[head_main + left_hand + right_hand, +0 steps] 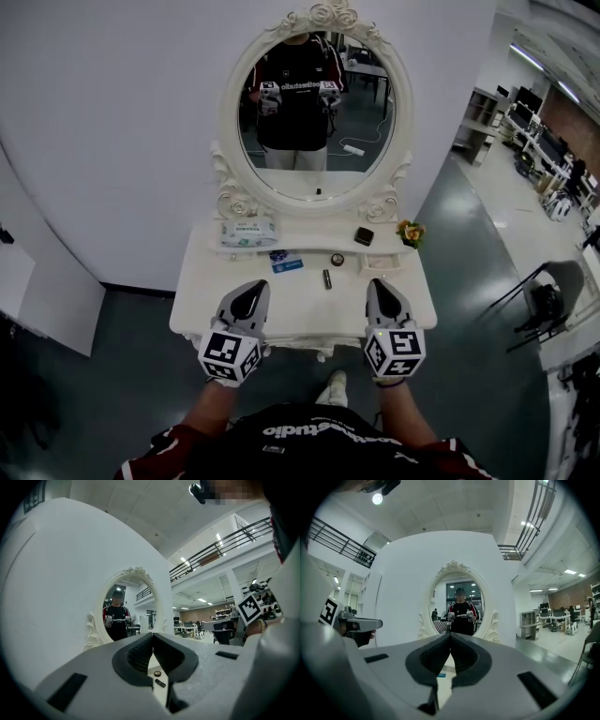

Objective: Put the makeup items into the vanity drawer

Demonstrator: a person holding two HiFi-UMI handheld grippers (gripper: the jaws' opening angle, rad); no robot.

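Observation:
On the white vanity table (211, 291) lie a dark lipstick tube (327, 278), a small round compact (337, 259), a black square compact (364, 236) and a blue card-like item (286, 262). My left gripper (251, 292) hovers over the table's front left, shut and empty. My right gripper (381, 289) hovers over the front right, also shut with nothing in it. In the left gripper view the jaws of the left gripper (153, 641) touch, and below them show the round compact (158, 673) and lipstick (160, 683). The right gripper (450, 641) faces the mirror. The drawer front is hidden from view.
An oval mirror (317, 108) in an ornate white frame stands at the back and reflects the person. A pack of wipes (248, 232) sits at the back left, a small flower bunch (410, 232) at the back right. Grey floor surrounds the vanity, with a chair (548, 300) to the right.

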